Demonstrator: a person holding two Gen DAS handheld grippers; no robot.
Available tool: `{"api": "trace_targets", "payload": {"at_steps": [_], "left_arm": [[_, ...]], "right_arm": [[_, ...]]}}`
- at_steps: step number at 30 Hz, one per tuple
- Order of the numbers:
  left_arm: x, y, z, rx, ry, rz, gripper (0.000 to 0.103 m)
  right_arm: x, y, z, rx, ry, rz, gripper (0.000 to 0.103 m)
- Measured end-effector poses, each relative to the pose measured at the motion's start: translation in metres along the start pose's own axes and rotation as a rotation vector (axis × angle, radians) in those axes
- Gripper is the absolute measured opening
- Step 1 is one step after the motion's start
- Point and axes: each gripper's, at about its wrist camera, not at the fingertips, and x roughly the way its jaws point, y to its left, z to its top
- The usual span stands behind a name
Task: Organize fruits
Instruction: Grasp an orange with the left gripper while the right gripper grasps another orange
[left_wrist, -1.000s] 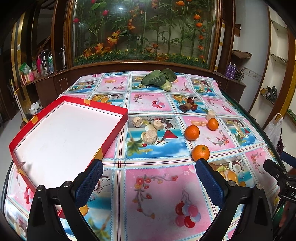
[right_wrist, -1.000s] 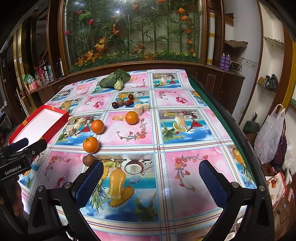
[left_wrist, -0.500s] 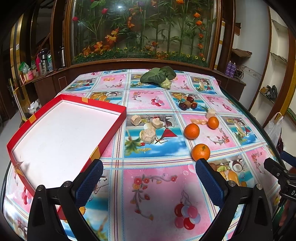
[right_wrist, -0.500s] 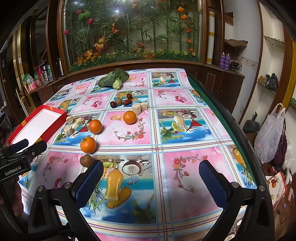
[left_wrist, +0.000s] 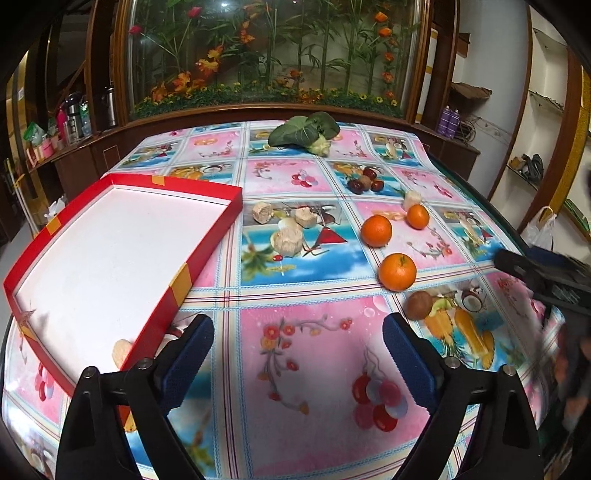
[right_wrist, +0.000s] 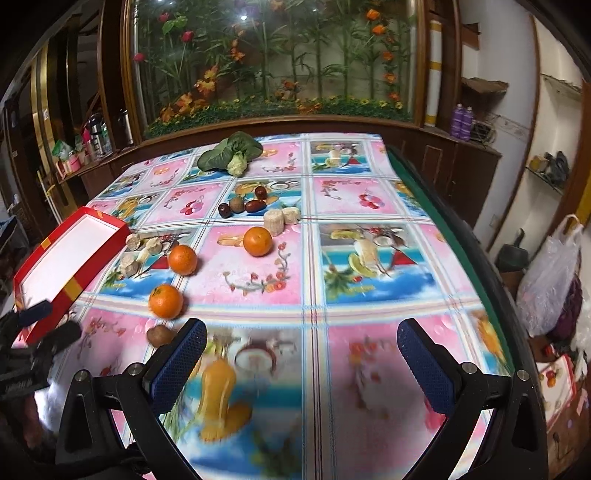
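Hovering apart, your left gripper (left_wrist: 298, 360), jaws just narrowing on nothing, and right gripper (right_wrist: 301, 360) face open bench (left_wrist: 314, 369); red tray (left_wrist: 207, 251) borders left, near cloth blurred.

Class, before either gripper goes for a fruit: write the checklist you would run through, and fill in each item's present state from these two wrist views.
1. Red tray has free room: ok.
2. Left gripper open, nothing between the jaws, which have just been closing a little: ok.
3. Right gripper open, empty: ok.
4. Nearest orange free of neighbours: ok.
5. Brown fruit clear of the right gripper's finger: cannot tell.
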Motion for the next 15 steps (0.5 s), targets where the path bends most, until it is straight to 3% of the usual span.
{"api": "trace_targets", "payload": {"at_steps": [4,7,11,14,15], "left_arm": [[0.007,-0.002,0.003,0.017,0.021,-0.011,0.083],[0.016,-0.001,0.008,0.015,0.052,-0.027,0.076],[0.029,-0.006,0.020,0.022,0.068,-0.042,0.074],[0.036,-0.012,0.031,0.034,0.068,-0.058,0.074],[0.040,-0.015,0.035,0.038,0.071,-0.062,0.074]], "right_arm": [[0.047,0.005,0.026,-0.015,0.048,0.038,0.100],[0.075,0.009,0.042,0.000,0.086,0.073,0.083],[0.103,0.017,0.056,-0.013,0.114,0.086,0.072],[0.119,0.023,0.062,-0.026,0.140,0.099,0.051],[0.122,0.026,0.063,-0.036,0.136,0.117,0.039]]}}
